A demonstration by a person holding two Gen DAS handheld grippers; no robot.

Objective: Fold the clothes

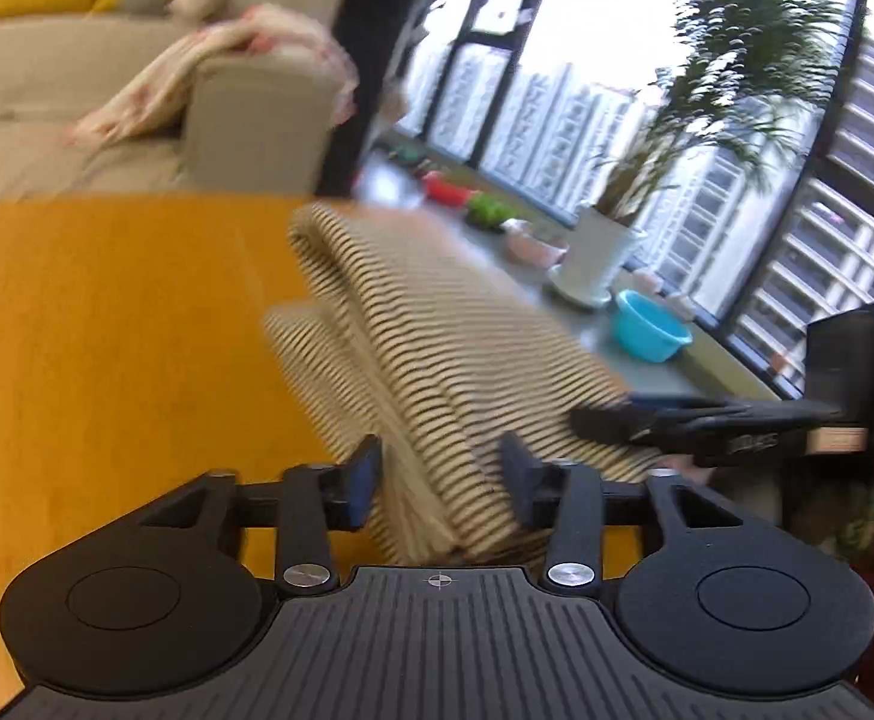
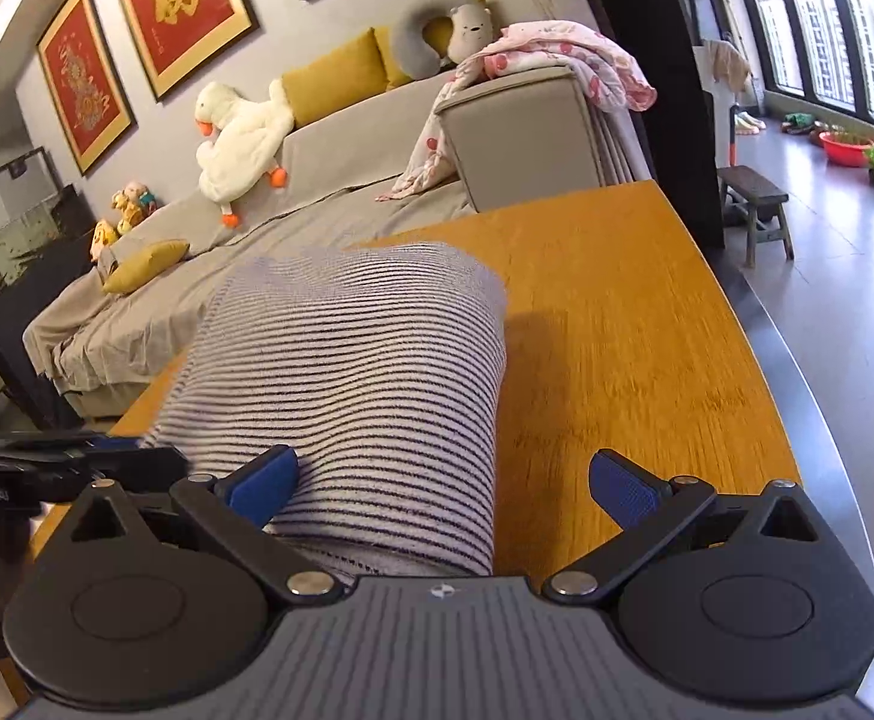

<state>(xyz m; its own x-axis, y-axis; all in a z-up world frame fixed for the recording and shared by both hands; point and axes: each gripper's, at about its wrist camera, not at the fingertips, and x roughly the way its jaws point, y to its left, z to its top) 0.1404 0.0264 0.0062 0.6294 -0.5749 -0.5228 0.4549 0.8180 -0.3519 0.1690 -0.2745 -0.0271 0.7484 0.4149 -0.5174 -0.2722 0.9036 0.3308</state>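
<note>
A folded striped garment (image 1: 437, 348) lies on the orange wooden table (image 1: 107, 330). In the left wrist view it runs from between my left gripper's (image 1: 439, 471) open jaws toward the far edge, with folded layers showing. The left gripper is open around its near end. The right gripper (image 1: 634, 417) shows at the garment's right side in that view. In the right wrist view the garment (image 2: 365, 372) is a folded striped bundle. My right gripper (image 2: 442, 480) is open, its left pad (image 2: 260, 483) against the cloth. The left gripper's body (image 2: 65, 459) shows at the left edge.
A grey sofa (image 2: 496, 138) with a pink blanket, yellow cushions and plush toys stands behind the table. To the right are a dark stool (image 2: 754, 204), floor plants, a white plant pot (image 1: 598, 252), a blue basin (image 1: 646, 327) and large windows. The table's right edge (image 2: 796, 372) is near.
</note>
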